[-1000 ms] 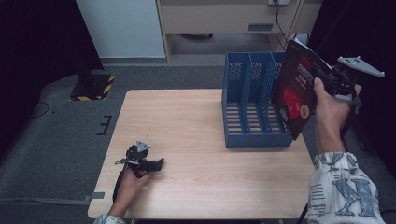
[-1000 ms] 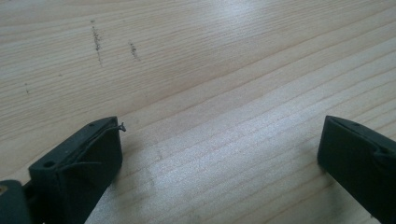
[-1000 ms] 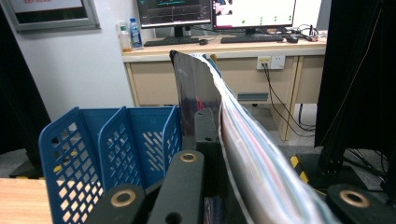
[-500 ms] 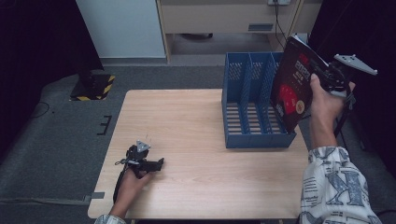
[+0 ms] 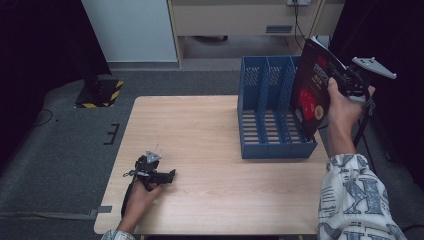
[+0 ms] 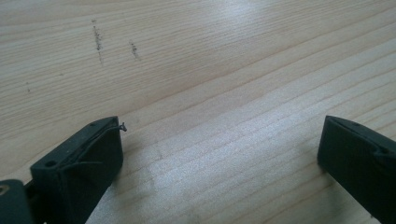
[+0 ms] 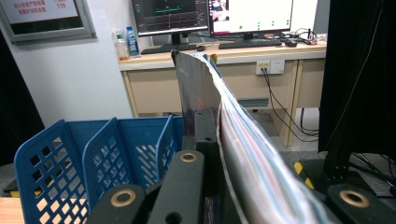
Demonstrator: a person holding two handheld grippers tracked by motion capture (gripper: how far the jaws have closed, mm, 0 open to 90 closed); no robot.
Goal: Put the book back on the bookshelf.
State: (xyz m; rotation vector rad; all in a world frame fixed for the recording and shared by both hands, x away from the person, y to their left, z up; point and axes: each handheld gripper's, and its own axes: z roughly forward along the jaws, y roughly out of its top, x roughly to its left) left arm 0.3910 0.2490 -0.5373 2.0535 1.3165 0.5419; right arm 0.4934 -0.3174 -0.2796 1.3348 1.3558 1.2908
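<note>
Beside blue file rack, clamped magazine.

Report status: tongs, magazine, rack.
Right tongs shut on magazine, held above blue file rack. Left tongs open, resting on table. Rack slots unobstructed.

The magazine is black with red print on its cover. The file rack is blue with perforated walls. The tabletop is pale wood grain. The sleeve is white with blue-grey lettering.
</note>
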